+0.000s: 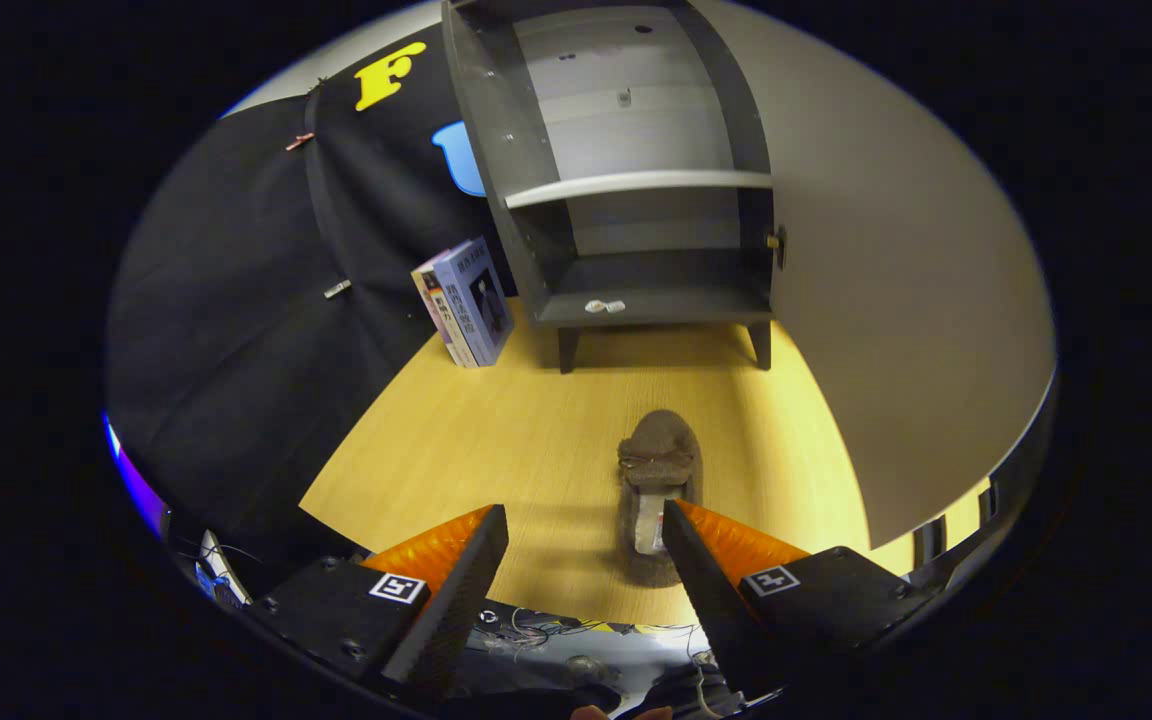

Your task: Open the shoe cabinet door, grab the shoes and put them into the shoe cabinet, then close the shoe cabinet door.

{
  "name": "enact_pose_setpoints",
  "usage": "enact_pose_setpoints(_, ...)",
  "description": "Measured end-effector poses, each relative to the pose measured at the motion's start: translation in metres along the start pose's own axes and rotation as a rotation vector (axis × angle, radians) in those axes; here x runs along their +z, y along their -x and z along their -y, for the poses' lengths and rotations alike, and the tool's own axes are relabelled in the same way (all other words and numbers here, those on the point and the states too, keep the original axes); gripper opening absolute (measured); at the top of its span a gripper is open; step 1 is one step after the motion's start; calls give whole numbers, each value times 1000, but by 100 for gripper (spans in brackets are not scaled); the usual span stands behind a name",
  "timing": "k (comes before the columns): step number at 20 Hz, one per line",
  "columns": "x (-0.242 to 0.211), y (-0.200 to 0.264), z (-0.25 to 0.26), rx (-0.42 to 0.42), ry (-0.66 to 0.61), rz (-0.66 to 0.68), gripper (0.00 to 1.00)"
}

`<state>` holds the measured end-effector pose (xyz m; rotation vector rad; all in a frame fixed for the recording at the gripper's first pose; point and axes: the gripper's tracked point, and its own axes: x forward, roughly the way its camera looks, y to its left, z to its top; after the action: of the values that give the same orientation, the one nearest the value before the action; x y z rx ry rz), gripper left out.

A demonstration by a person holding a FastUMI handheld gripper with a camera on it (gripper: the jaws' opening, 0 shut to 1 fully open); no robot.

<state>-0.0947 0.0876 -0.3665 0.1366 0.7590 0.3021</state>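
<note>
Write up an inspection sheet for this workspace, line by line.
Surface: light wooden tabletop, bare between cabinet and shoe.
Job's things: shoe cabinet standing open, door swung wide to the right; shelves hold only a small white item. Brown fuzzy shoe lies just ahead of the fingers, by the right one.
Clutter: books leaning left of the cabinet.
Gripper: gripper open, holding nothing.
Cables: thin wires below the fingers.
Surroundings: black cloth wall on the left.

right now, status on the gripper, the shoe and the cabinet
Gripper open, holding nothing. Shoe on the wooden floor just ahead, by the right finger, not gripped. Shoe cabinet door open; path clear, books off left.
</note>
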Motion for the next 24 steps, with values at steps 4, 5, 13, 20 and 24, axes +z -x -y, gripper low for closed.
enact_pose_setpoints(4, -29, -66, 11, -29, -41, -66, 99)
enact_pose_setpoints(5, -33, -81, 14, -39, -32, -75, 99)
enact_pose_setpoints(13, -39, -181, 41, -150, -19, -62, 86)
enact_pose_setpoints(20, -30, -197, 54, -212, 39, -38, 8)
enact_pose_setpoints(24, -20, -176, 51, -175, 5, -23, 8)
